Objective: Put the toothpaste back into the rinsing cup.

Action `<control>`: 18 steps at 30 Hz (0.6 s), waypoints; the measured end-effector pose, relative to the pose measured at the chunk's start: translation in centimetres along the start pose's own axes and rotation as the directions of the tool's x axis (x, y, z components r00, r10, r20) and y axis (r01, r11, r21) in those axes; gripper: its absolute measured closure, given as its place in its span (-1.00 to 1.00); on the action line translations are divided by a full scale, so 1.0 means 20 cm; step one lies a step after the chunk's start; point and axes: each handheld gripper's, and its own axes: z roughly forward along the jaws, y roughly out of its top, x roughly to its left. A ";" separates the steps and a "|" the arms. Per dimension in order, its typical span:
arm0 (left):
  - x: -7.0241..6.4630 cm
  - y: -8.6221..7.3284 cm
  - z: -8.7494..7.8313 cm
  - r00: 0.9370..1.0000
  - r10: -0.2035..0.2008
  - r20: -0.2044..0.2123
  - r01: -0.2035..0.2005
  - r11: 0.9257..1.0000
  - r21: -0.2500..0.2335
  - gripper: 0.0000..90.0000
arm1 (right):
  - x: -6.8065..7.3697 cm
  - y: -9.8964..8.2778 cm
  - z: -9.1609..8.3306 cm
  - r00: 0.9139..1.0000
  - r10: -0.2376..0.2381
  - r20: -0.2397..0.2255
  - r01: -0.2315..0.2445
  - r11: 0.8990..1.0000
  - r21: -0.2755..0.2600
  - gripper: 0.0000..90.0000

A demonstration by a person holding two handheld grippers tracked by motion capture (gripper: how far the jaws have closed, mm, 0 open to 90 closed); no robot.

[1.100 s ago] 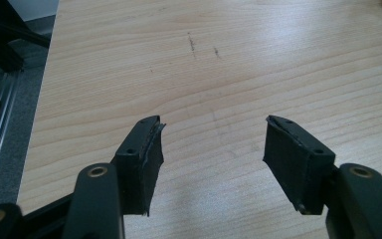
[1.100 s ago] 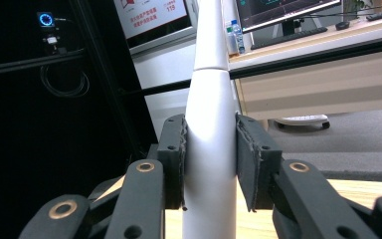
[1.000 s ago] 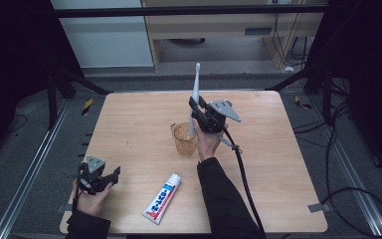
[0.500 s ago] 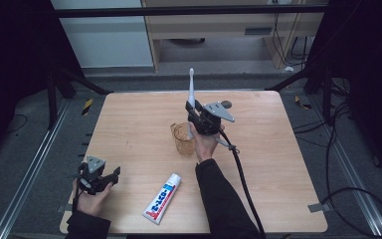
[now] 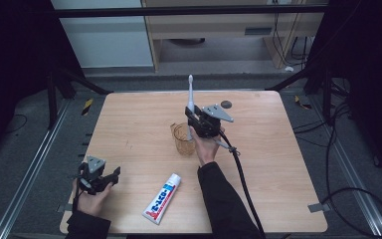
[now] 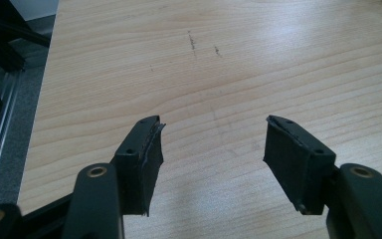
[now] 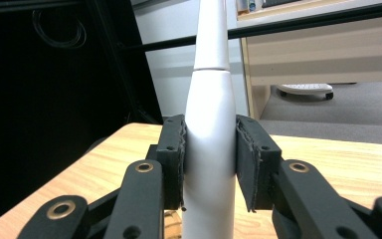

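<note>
A white electric toothbrush (image 5: 190,94) stands nearly upright, head up, with my right gripper (image 5: 192,118) shut on its thick handle. In the right gripper view the two pads (image 7: 173,149) press on both sides of the handle (image 7: 210,99). A clear amber cup (image 5: 183,139) stands on the table just left of and below that gripper. The brush's lower end is by the cup's rim; I cannot tell whether it is inside. A toothpaste tube (image 5: 162,198) lies near the front edge. My left gripper (image 5: 110,175) rests open at the front left, with bare wood between its jaws (image 6: 211,144).
The wooden table (image 5: 278,164) carries a small dark round thing (image 5: 225,104) near its far edge. A black cable (image 5: 241,174) trails from the right gripper across the table toward the front. Dark frame rails run along the floor on both sides.
The right gripper has shifted slightly left and down toward the cup, and the toothbrush has turned from leaning to nearly upright. The left gripper has not moved.
</note>
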 end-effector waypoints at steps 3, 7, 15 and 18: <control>0.00 0.00 0.00 1.000 0.000 0.000 0.000 1.000 0.000 -0.14 | 0.00 -0.01 -0.01 1.000 -0.008 -0.005 0.008 1.000 0.012 0.48; 0.00 0.00 0.00 1.000 0.001 -0.001 -0.001 1.000 0.001 -0.14 | -0.01 -0.03 -0.02 1.000 -0.015 -0.005 0.016 0.999 0.040 0.48; 0.00 0.00 0.00 1.000 0.003 -0.001 -0.003 1.000 0.003 -0.14 | -0.02 -0.06 -0.04 1.000 -0.018 -0.001 0.018 0.997 0.068 0.48; 0.00 0.00 0.00 1.000 0.004 -0.002 -0.004 1.000 0.005 -0.14 | -0.03 -0.08 -0.05 1.000 -0.020 -0.001 0.020 0.996 0.083 0.48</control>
